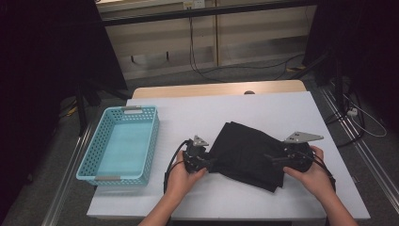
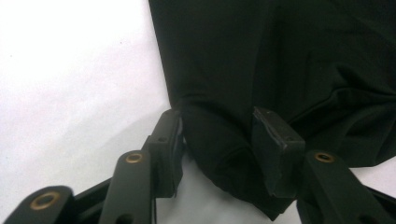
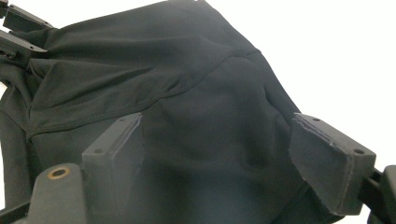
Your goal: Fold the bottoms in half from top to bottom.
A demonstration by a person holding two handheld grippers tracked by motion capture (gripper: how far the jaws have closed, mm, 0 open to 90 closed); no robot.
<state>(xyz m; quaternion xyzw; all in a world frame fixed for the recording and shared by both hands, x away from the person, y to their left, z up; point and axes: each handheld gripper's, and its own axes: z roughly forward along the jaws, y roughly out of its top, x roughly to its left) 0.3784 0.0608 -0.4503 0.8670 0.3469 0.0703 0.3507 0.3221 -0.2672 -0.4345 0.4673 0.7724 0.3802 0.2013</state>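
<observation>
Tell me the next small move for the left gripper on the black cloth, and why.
Probably finish closing the left gripper: a bunched corner of the black cloth sits between its jaws, which look not quite pinched on it. The right gripper stands open over the cloth's other side.

Left gripper [image 2: 217,140] fingers [image 2: 275,144] straddling black cloth [image 2: 280,60] corner, white table [image 2: 70,70].

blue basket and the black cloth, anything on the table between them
Nothing: in the high view, bare white table separates the blue basket from the black cloth.
</observation>
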